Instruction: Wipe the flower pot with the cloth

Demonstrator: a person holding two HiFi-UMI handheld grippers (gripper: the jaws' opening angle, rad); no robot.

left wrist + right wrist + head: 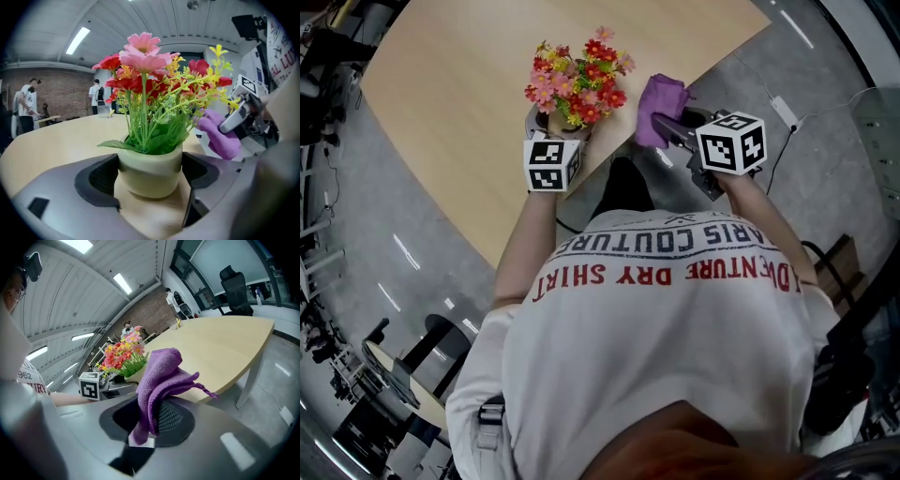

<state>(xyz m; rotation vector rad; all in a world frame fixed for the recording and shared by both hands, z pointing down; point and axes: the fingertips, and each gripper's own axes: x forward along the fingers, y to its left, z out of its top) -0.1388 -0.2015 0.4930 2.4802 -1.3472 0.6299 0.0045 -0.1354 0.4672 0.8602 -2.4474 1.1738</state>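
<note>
A cream flower pot (pixel 150 168) with red, pink and yellow artificial flowers (pixel 150 61) stands on the wooden table (pixel 459 84) near its front edge. My left gripper (pixel 151 177) is shut on the pot, one pad against each side. In the head view the pot (pixel 555 127) sits just beyond the left gripper (pixel 553 133). My right gripper (pixel 147 423) is shut on a folded purple cloth (pixel 159 376), which sticks up from the jaws. It holds the cloth (pixel 661 98) just right of the flowers (pixel 577 80), apart from the pot. The left gripper view also shows this cloth (pixel 220 136).
The table's curved front edge (pixel 609 155) runs just below both grippers, with grey floor beyond it. A power strip and cable (pixel 785 111) lie on the floor at the right. A black office chair (pixel 234 284) stands behind the table's far end. People (pixel 26 105) stand far off.
</note>
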